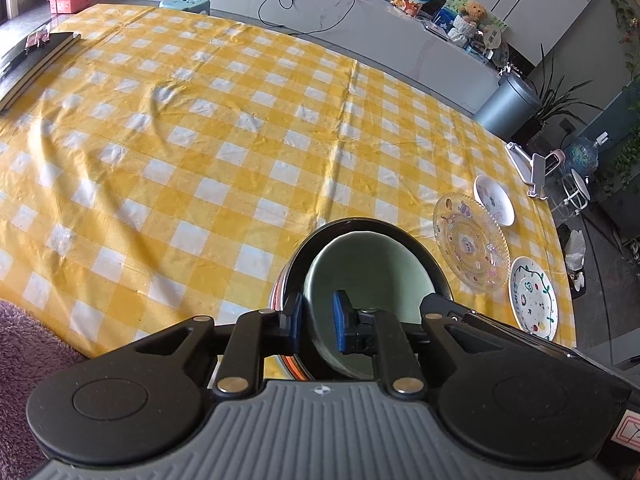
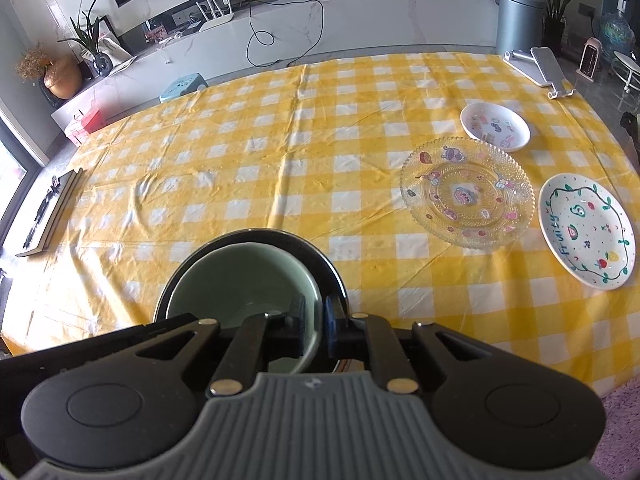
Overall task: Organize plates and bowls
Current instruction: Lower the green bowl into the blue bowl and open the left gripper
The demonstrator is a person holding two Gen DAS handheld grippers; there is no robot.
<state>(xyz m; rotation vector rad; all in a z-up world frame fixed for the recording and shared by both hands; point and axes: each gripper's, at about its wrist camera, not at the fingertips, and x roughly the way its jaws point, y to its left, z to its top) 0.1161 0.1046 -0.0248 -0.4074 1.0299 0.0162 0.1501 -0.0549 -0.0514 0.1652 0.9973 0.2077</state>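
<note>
A pale green bowl (image 1: 372, 268) sits nested inside a black bowl (image 1: 434, 268) near the table's front edge; both also show in the right wrist view, green bowl (image 2: 240, 276) and black bowl (image 2: 320, 258). My left gripper (image 1: 318, 322) is shut on the left rims of the nested bowls. My right gripper (image 2: 316, 324) is shut on the green bowl's right rim, with the black bowl's rim just outside it. A clear glass plate (image 2: 466, 192), a small white dish (image 2: 494, 126) and a white "Fruity" plate (image 2: 586, 230) lie on the right.
The yellow checked tablecloth (image 2: 260, 160) covers the table. A phone stand (image 2: 538, 66) is at the far right corner, a dark flat book (image 2: 48, 216) at the left edge. A grey bin (image 2: 518, 20) and plants stand beyond the table.
</note>
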